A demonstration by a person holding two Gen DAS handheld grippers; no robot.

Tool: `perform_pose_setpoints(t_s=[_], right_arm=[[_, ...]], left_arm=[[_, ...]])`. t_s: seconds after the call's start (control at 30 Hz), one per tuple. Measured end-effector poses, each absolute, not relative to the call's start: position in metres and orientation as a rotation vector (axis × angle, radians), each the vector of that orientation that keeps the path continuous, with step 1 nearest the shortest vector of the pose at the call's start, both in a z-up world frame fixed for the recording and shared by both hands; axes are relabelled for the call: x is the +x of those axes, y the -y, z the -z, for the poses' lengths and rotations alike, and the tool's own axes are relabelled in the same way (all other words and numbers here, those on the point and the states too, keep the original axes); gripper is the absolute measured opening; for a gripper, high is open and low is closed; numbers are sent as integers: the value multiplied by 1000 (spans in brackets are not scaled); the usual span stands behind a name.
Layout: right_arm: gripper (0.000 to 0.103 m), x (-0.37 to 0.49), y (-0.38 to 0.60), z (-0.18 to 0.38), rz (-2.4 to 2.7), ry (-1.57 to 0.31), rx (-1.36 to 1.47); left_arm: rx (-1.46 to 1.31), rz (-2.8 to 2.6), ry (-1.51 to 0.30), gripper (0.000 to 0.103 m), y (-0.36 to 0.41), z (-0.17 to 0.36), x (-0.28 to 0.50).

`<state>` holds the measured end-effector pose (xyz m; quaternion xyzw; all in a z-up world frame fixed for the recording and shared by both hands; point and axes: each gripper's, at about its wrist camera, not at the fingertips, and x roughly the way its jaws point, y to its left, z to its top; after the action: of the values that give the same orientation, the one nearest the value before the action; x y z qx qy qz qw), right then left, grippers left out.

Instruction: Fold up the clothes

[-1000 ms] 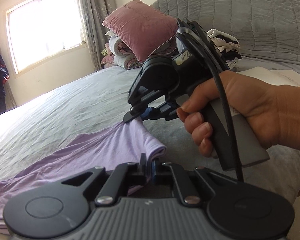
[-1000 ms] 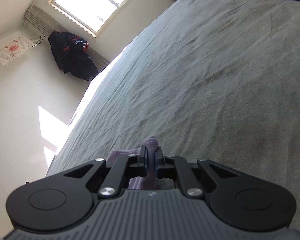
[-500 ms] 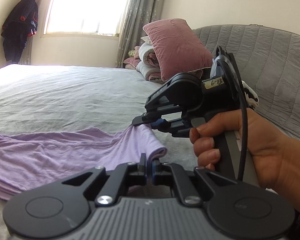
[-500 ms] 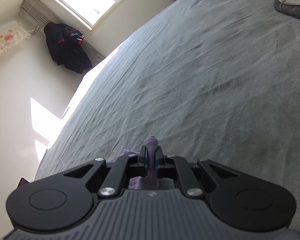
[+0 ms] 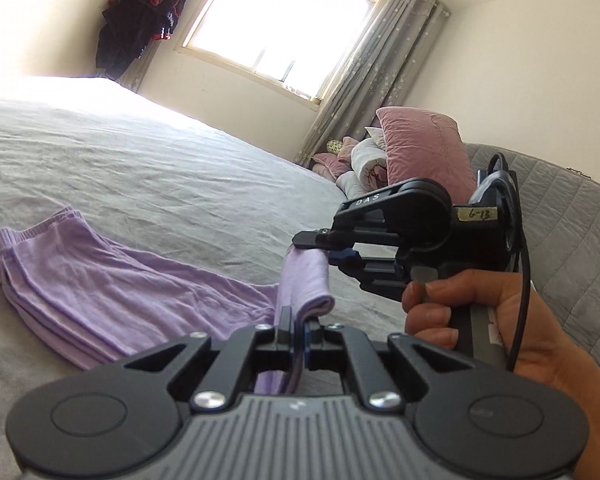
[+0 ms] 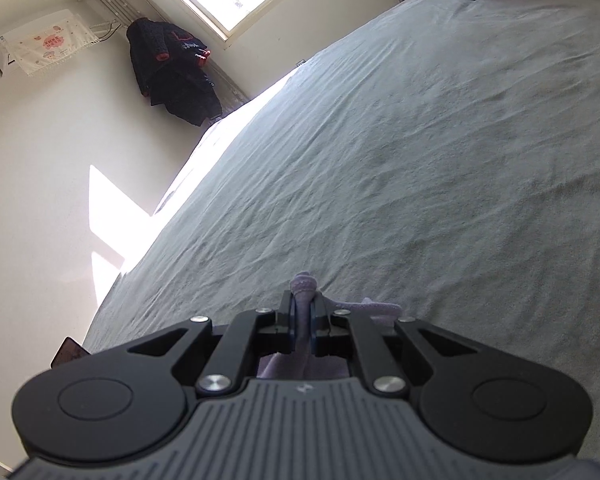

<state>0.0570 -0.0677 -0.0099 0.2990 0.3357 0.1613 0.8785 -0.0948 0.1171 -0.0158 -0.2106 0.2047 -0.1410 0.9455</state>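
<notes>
On the grey bed (image 5: 148, 168) the lilac garment (image 5: 100, 292) lies mostly flat while the left gripper (image 5: 296, 326) and right gripper (image 5: 320, 246) each pinch 1 raised corner (both clenched), so uneven pulling could tug cloth free or skew the fold.

Garment: lilac garment (image 5: 112, 280), soft knit, folded in layers
Pose: spread flat on the grey bed, one end lifted
Lifted end: pinched at two points
</notes>
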Motion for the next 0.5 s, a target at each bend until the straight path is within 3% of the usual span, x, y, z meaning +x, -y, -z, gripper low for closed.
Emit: perform_pose_setpoints(t_s=[0.5], right_arm=[[7, 90, -37, 19, -438, -757, 559]], left_arm=[[-674, 33, -478, 4, -214, 29, -85]])
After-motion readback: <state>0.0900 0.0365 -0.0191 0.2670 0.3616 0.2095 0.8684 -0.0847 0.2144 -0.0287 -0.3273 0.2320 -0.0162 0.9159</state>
